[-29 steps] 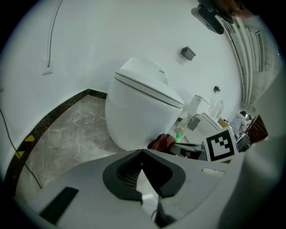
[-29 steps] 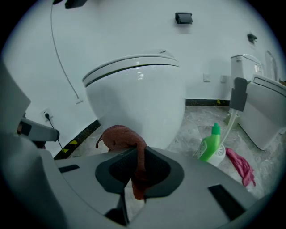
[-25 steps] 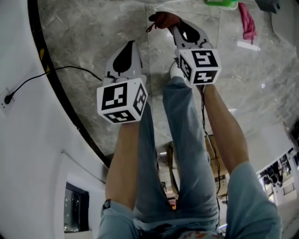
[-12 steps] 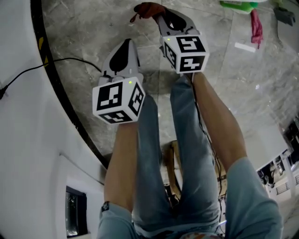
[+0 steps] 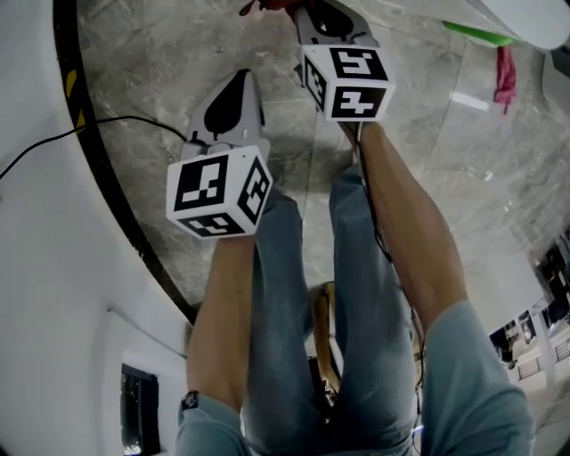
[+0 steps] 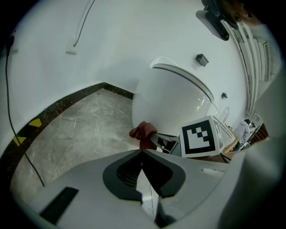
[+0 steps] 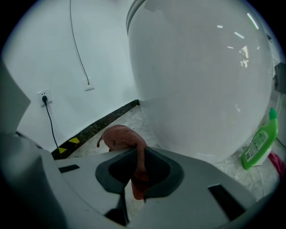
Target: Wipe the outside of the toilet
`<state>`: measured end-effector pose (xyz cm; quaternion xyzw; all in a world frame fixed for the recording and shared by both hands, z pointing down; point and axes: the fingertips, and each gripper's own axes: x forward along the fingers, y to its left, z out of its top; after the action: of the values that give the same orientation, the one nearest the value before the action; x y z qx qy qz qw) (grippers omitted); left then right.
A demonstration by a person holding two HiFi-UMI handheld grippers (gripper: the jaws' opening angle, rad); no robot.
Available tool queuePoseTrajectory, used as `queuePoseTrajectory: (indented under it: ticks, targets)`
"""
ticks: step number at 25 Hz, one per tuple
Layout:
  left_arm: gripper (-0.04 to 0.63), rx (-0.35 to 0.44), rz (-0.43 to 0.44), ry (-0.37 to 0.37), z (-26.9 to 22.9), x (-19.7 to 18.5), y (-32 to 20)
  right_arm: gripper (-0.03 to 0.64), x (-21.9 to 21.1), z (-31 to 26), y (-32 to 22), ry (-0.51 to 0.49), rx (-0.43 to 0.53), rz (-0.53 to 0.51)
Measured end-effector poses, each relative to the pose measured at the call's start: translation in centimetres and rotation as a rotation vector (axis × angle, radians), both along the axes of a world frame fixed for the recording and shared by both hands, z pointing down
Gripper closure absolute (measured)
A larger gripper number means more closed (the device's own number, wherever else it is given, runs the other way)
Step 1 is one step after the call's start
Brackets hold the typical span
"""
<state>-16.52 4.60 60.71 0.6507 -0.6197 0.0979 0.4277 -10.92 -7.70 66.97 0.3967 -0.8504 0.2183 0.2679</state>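
Note:
The white toilet (image 7: 201, 76) fills the right gripper view, and its rim (image 5: 525, 18) shows at the head view's top right. A red cloth (image 7: 119, 136) hangs from my right gripper (image 7: 136, 154), which is shut on it just short of the bowl's lower side. The head view shows that gripper (image 5: 312, 11) at the top edge with the cloth (image 5: 267, 5) at its tip. My left gripper (image 5: 242, 85) hangs lower left over the floor, shut with nothing in it. In the left gripper view its jaws (image 6: 142, 153) point at the toilet (image 6: 170, 103) and the cloth (image 6: 143, 133).
A green bottle (image 7: 259, 141) stands on the floor right of the bowl, with a pink rag (image 5: 506, 76) near it. A white wall with a dark skirting (image 5: 107, 178), a socket (image 7: 44, 97) and a black cable (image 5: 80, 129) runs along the left. The person's legs (image 5: 294, 312) are below.
My right gripper has moved forward toward the toilet with the red cloth. The toilet's rim has come into the head view. The left gripper has barely moved.

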Motion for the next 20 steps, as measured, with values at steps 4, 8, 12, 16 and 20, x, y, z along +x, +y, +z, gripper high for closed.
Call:
queuePoseTrajectory:
  ticks: [4,8,12,16,20]
  targets:
    - [0.601,-0.017,-0.001,0.0,0.9,0.4,-0.1,0.569,1.2,-0.4,-0.8,-0.036,0.004,0.067]
    - [0.601,-0.019,0.031,0.006,0.6,1.9,-0.6,0.569,3.6,-1.4,-1.3,-0.073,-0.004,0.131]
    - [0.601,-0.024,0.045,0.003,0.1,3.3,-1.0,0.569,5.7,-1.5,-1.4,-0.062,-0.015,0.148]
    - [0.601,-0.025,0.051,-0.012,-0.6,4.6,-1.7,0.569,7.6,-2.2,-1.6,-0.052,-0.017,0.139]
    - [0.601,-0.023,0.061,0.001,-1.4,6.5,-2.5,0.569,9.8,-3.1,-1.5,-0.042,-0.022,0.122]
